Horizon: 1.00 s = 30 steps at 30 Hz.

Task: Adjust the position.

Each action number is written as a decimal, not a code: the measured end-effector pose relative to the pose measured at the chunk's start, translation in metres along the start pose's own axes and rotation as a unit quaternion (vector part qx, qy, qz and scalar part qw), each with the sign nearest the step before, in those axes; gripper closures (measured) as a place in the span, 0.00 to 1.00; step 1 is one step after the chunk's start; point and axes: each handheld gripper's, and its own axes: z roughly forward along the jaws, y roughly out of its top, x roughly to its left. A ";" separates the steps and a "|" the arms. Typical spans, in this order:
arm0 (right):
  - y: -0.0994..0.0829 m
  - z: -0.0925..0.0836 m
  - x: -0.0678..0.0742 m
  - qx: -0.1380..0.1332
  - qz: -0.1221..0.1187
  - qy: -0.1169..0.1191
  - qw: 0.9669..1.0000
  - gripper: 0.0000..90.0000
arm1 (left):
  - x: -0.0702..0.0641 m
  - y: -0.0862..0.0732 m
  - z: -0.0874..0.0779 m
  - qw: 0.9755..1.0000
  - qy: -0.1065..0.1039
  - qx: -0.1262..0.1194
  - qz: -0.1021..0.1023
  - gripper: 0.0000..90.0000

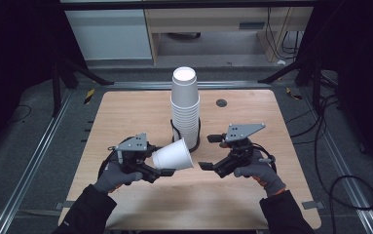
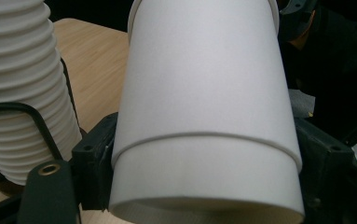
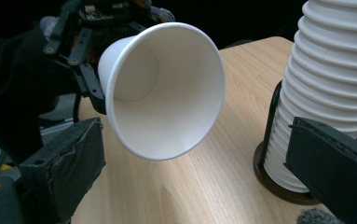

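L jaws clamped on white cup (image 1: 173, 155); R jaws wide, empty, just beside cup stack (image 1: 185, 105).

No words, labels, brand marks or numbers can be read anywhere here; the white paper cups (image 1: 173, 154) and the wooden surface (image 1: 125, 117) are plain and unprinted.

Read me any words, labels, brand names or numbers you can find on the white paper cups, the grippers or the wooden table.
No readable text anywhere.
Single white paper cup clamped in the left gripper: plain, unprinted.
Tall stack of white paper cups: plain.
Light wooden table: no label.
Right gripper, jaws open: no marking legible.
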 end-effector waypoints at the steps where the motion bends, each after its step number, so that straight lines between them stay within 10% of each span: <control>1: 0.000 0.000 0.000 -0.002 0.002 0.001 1.000 0.04 | 0.000 0.000 -0.001 1.000 0.000 -0.002 0.002 0.23; 30: 0.002 0.016 0.011 -0.017 0.015 0.049 0.999 0.06 | -0.008 0.004 0.010 0.999 -0.018 -0.025 0.018 0.23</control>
